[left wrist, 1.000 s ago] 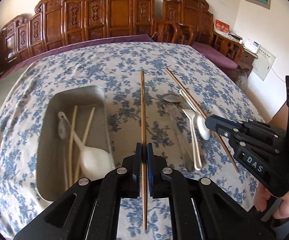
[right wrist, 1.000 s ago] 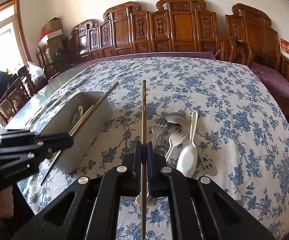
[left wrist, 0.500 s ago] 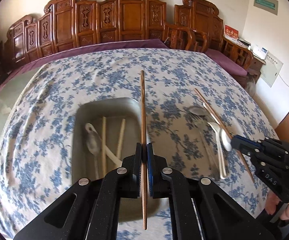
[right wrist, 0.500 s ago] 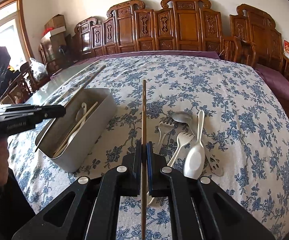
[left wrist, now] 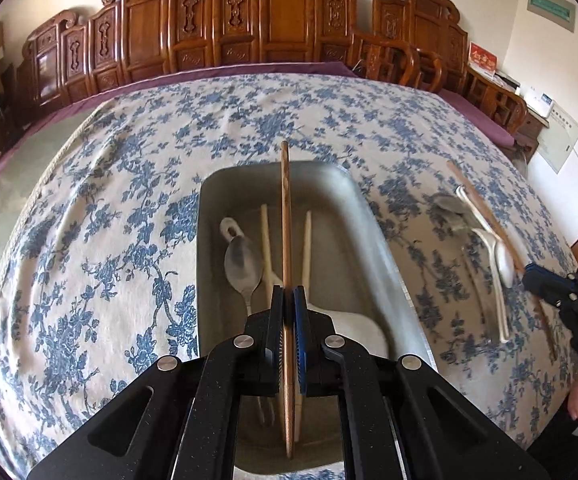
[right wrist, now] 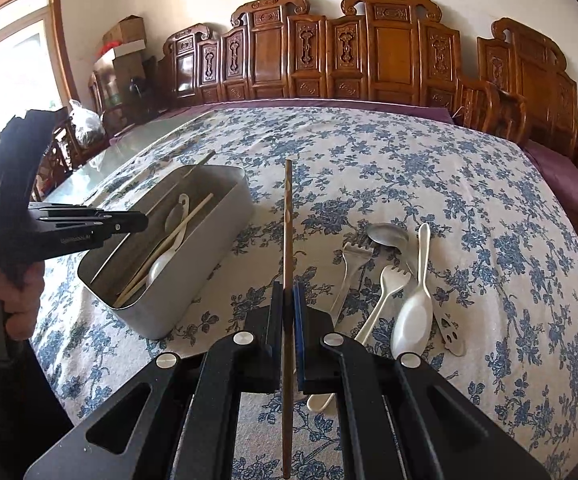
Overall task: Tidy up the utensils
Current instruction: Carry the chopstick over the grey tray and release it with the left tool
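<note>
While each tongs clamps one chopstick (left wrist: pixel 286 216), three spoons (right wrist: pixel 413 312) lie out.

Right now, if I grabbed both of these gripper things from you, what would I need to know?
Left gripper: shut on a brown chopstick, above the metal tray.
Right gripper: shut on the second brown chopstick, above the tablecloth.
Done: pale chopsticks, a metal spoon and a white spoon in the tray.
Left: both held chopsticks, then forks and spoons on the cloth.
</note>
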The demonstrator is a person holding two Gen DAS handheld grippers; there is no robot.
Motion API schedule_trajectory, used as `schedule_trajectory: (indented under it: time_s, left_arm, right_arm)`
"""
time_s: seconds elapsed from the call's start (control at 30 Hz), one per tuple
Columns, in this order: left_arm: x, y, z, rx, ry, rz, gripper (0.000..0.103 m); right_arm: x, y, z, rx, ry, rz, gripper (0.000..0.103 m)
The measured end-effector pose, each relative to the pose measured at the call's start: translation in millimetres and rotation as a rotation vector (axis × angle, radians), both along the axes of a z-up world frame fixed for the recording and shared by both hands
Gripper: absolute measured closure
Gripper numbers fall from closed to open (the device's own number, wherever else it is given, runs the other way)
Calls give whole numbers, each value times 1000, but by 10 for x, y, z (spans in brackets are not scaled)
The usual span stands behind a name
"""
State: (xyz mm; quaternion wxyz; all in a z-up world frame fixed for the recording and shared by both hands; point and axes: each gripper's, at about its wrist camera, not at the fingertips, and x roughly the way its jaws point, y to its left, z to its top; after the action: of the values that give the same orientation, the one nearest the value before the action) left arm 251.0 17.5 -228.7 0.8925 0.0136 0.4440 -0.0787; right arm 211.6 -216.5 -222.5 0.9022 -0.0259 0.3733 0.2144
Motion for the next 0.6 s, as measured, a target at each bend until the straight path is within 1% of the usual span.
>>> schedule_trajectory:
  time_s: [0.17,0.3,0.4,0.6]
  left_arm:
    - [8,-26,-107,22,35,-18,99]
    - [-5,-64,-144,46,38,-28,99]
    - [-5,-51,-122,41,37,-20,99]
    - [-30,26,-4,32,0,1,97]
  right_arm:
    - [6,1,-2,-2,0,-3,97]
    - [10,10,-17,-8,5,-4,97]
    - [-2,31,-15,-9,5,-3,97]
    - [-33,103,42,-1,0,-13,97]
